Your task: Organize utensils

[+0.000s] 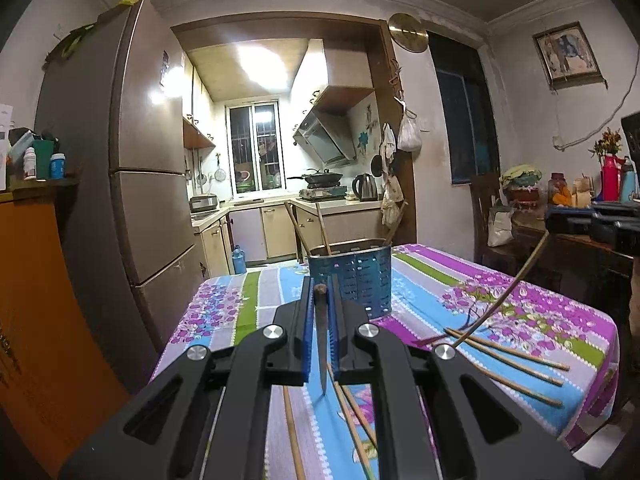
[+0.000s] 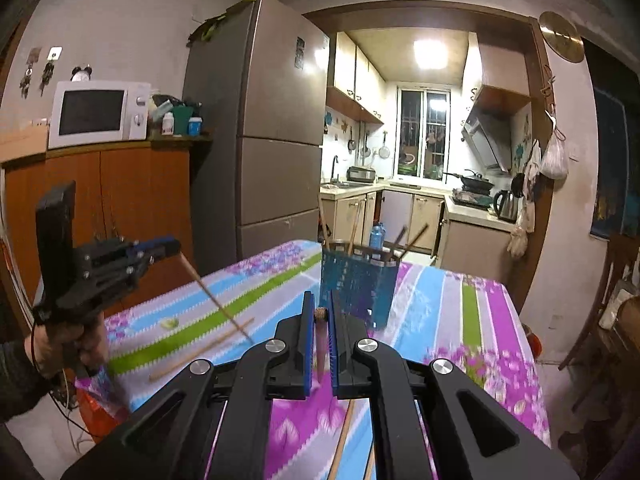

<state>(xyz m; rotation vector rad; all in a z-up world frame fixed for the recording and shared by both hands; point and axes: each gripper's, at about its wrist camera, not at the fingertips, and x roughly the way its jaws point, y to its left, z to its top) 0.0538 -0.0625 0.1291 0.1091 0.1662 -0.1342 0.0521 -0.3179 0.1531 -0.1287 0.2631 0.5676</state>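
Note:
A blue perforated utensil holder [image 1: 352, 276] stands on the table with several chopsticks in it; it also shows in the right wrist view [image 2: 358, 284]. My left gripper [image 1: 320, 292] is shut on a chopstick [image 1: 322, 344] whose tip points down at the cloth. My right gripper [image 2: 320, 312] is shut on another chopstick [image 2: 321, 344]. In the right wrist view the left gripper [image 2: 172, 246] shows at the left, its chopstick [image 2: 216, 300] slanting down. In the left wrist view the right gripper [image 1: 592, 222] shows at the right, its chopstick [image 1: 508, 288] slanting down.
Loose chopsticks [image 1: 508, 364] lie on the floral striped tablecloth [image 1: 520, 304] at the right, and more [image 1: 352, 424] under my left gripper. One lies at the left in the right wrist view [image 2: 200, 350]. A fridge [image 1: 132, 184] stands left; the kitchen is behind.

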